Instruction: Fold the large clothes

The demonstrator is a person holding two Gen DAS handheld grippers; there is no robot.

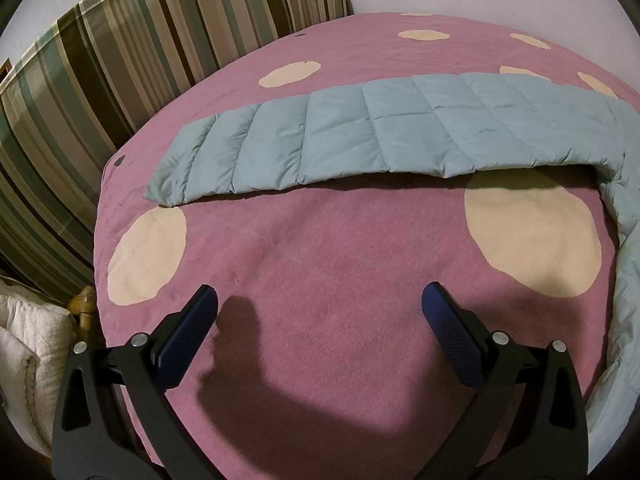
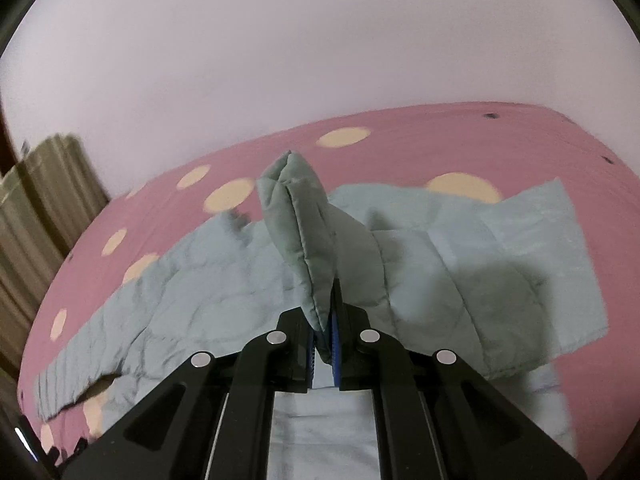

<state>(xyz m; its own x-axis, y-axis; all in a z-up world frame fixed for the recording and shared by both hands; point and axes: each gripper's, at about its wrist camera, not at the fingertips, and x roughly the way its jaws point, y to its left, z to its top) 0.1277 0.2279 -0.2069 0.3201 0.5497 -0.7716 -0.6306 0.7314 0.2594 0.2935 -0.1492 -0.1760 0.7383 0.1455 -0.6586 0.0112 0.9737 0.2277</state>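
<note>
1. Looking along the left gripper (image 1: 320, 300), its jaws stood wide apart with nothing between them, hovering over bare pink blanket (image 1: 320, 248) near the bed's near edge. The quilt (image 1: 360, 136) lay as a pale blue quilted band across the bed's middle, curling down along the right edge. A striped curtain (image 1: 120, 60) hung past the left edge.
2. Looking along the right gripper (image 2: 326, 320), its jaws were clamped tight on a fold of the quilt (image 2: 304, 232), which rose upright from the pads (image 2: 334, 344). The rest spread flat over the blanket (image 2: 400, 148), reaching toward its left edge.
</note>
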